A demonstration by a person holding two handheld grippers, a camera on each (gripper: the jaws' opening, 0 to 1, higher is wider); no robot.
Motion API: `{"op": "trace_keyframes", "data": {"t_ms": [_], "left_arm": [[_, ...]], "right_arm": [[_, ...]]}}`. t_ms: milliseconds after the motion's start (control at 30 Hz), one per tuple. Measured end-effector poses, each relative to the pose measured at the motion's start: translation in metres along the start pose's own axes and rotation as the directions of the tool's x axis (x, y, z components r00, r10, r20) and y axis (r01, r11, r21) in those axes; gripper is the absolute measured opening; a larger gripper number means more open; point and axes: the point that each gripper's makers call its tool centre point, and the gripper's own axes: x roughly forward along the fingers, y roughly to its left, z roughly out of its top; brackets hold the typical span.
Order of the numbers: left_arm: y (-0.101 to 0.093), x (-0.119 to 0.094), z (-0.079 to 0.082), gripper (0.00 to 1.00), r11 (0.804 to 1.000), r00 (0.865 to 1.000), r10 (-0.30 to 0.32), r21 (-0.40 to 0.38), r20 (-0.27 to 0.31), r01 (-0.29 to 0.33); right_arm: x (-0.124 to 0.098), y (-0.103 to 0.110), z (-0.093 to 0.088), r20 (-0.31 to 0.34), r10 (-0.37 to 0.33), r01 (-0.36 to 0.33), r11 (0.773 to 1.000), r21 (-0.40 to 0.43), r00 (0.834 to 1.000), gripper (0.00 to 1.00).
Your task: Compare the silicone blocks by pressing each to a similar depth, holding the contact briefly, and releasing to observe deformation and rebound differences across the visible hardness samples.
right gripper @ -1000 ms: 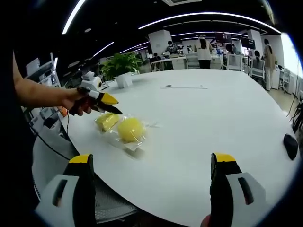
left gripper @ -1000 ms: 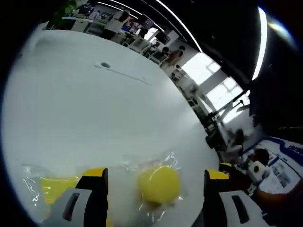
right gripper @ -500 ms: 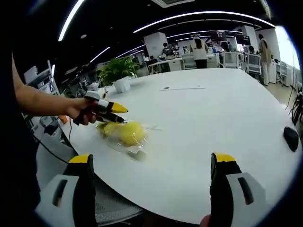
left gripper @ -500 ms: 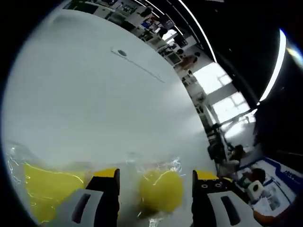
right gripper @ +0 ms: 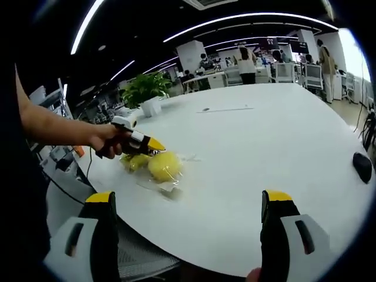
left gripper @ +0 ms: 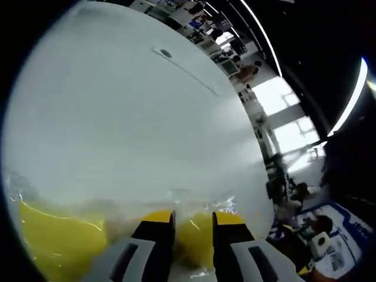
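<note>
A round yellow silicone block point(left gripper: 194, 244) in a clear wrapper point(left gripper: 226, 202) lies near the white table's edge. My left gripper point(left gripper: 192, 218) has its jaws drawn in to a narrow gap, squeezing this block. In the right gripper view a hand holds that left gripper point(right gripper: 154, 144) with its yellow tips against the upper left of the round block point(right gripper: 166, 166). Beside it lies a second yellow block point(left gripper: 53, 241) in its own bag, also visible from the other side point(right gripper: 132, 160). My right gripper point(right gripper: 189, 200) hangs open short of the table edge, well clear of both blocks.
The white table point(right gripper: 264, 135) stretches wide beyond the blocks. A black mouse point(right gripper: 361, 166) sits at its right edge and a potted plant point(right gripper: 144, 88) at its far left. People and desks stand in the background. A person's forearm point(right gripper: 53, 126) reaches in from the left.
My left gripper has dropped onto the round block and its jaws have narrowed from wide open to a tight gap around it. The right gripper has stayed put, open.
</note>
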Motion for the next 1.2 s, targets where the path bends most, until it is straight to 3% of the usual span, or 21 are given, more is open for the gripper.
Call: {"op": "trace_keyframes", "data": {"t_ms": [67,133,233,367,533,633,1067,1200], "left_arm": [[0.0,0.002,0.002,0.16,0.998,1.0,-0.008,0.057,0.017,0.007],[0.0,0.002,0.0,0.16,0.998,1.0,-0.008,0.056,0.006,0.008],[0.0,0.004,0.0,0.16,0.991,1.0,0.001,0.135,0.001,-0.001],[0.002,0.008,0.001,0.15,0.993,1.0,0.018,0.114,-0.001,-0.018],[0.003,0.009,0.0,0.04,0.993,1.0,0.021,0.119,-0.002,-0.021],[0.011,0.01,-0.002,0.0,0.974,0.999,0.054,0.22,-0.005,-0.052],[0.007,0.01,-0.002,0.0,0.985,0.997,0.078,0.153,0.007,-0.079],[0.0,0.007,0.0,0.0,0.995,0.998,0.061,0.079,0.024,-0.063]], "right_arm": [[0.0,0.001,0.0,0.0,0.002,-0.002,1.0,-0.001,1.0,0.96],[0.0,0.002,0.001,0.002,0.003,-0.003,1.0,-0.002,1.0,0.96],[0.0,0.001,0.001,0.004,0.001,-0.001,1.0,0.002,1.0,0.96],[0.0,0.001,0.0,-0.001,0.004,-0.004,1.0,0.0,1.0,0.96],[0.0,0.0,0.002,0.005,0.003,-0.003,1.0,0.002,1.0,0.96],[-0.001,0.0,0.002,0.006,0.0,0.0,1.0,0.003,1.0,0.96],[-0.003,-0.002,0.0,0.007,0.001,-0.001,1.0,0.003,1.0,0.96],[-0.003,-0.001,0.001,0.008,0.002,-0.002,1.0,0.002,1.0,0.96]]}}
